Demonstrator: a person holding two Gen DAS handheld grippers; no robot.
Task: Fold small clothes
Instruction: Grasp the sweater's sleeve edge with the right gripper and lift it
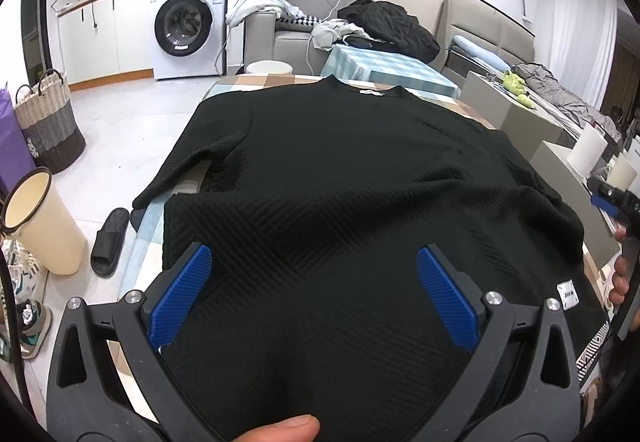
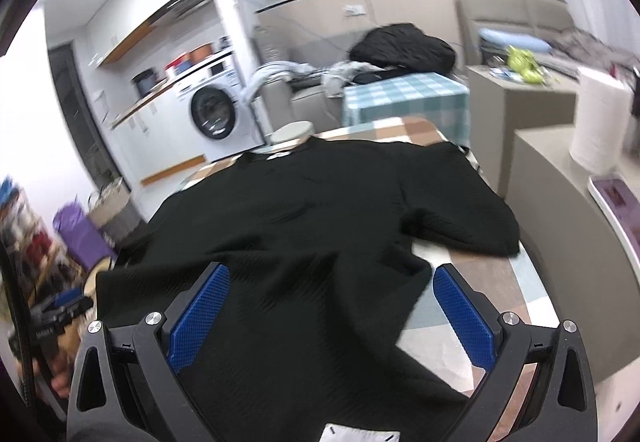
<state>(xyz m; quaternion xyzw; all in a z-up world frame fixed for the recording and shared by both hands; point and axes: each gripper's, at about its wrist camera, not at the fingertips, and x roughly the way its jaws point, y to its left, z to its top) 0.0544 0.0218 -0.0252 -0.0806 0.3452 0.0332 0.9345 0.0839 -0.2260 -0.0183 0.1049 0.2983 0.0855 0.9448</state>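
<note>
A black ribbed short-sleeved top (image 1: 340, 177) lies spread flat on a table with a checked cloth (image 1: 256, 79), collar at the far end. My left gripper (image 1: 314, 262) is open above the near hem, its blue pads (image 1: 182, 294) wide apart over the fabric. In the right wrist view the same top (image 2: 304, 226) lies flat and my right gripper (image 2: 330, 282) is open over the hem's right part, with the right sleeve (image 2: 472, 226) beyond it. The right gripper's body (image 1: 612, 197) shows at the left view's right edge. Neither gripper holds the cloth.
A second checked table (image 1: 384, 65) with a black jacket (image 1: 392, 25) stands beyond. A washing machine (image 1: 188, 25), a woven basket (image 1: 48, 121), a cream bin (image 1: 44, 222) and a slipper (image 1: 110, 242) are on the left. Grey boxes and a paper roll (image 2: 600, 121) stand on the right.
</note>
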